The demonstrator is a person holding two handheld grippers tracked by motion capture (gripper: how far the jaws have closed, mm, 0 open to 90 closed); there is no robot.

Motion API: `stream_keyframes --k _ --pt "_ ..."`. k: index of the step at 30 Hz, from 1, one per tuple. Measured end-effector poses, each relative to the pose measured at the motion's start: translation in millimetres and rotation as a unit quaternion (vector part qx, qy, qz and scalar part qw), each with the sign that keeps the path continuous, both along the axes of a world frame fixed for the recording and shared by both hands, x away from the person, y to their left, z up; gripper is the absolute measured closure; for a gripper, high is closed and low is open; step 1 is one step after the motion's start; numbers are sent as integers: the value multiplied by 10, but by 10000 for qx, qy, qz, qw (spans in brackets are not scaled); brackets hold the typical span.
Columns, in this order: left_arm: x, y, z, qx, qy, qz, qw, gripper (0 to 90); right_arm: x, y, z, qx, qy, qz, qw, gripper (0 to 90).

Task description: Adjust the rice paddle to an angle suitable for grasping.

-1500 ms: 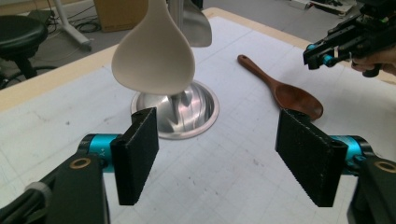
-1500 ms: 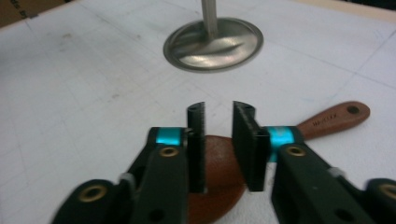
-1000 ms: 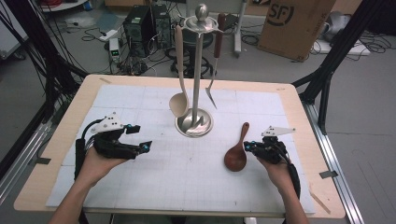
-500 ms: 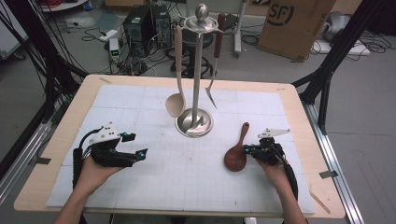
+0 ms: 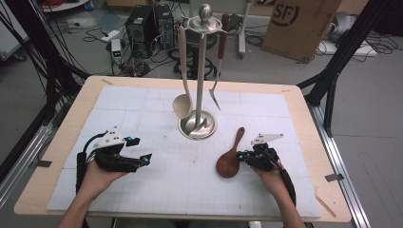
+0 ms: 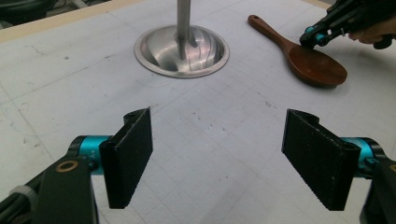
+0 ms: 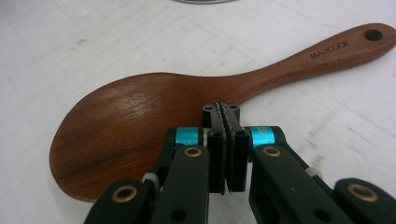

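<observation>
wooden spoon (image 5: 230, 160): flat on the surface (image 5: 157, 190), right of the stand (image 5: 198, 76), which carries a ladle (image 5: 183, 102) and fork (image 5: 217, 92).
right hand-held gripper (image 7: 226, 140): clenched, empty, tips over the spoon's neck.
left hand-held gripper (image 6: 219, 161): released, empty.

Right gripper (image 7: 226, 116) covers the wooden spoon's (image 7: 140, 121) bowl edge at 5 o'clock, so contact is unclear. In the left gripper view, the stand (image 6: 182, 49) is cut off at 12 o'clock. Cardboard box (image 5: 304, 23) is cropped at the top.

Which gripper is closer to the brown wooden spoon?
The right gripper. Its shut fingers are right at the wooden spoon, at the bowl's edge. The left gripper sits open, far across the mat from it.
</observation>
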State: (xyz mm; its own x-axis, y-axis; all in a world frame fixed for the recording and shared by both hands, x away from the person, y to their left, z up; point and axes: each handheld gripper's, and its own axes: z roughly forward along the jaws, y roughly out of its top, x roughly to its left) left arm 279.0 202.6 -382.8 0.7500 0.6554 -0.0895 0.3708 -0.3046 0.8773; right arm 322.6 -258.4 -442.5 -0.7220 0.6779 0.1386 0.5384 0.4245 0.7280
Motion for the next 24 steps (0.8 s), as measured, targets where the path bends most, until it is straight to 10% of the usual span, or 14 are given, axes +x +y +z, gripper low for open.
stream_keyframes --k 24 --pt "-12 -30 -15 117 -24 -97 9999 254 -134 276 11 92 52 579 9983 894"
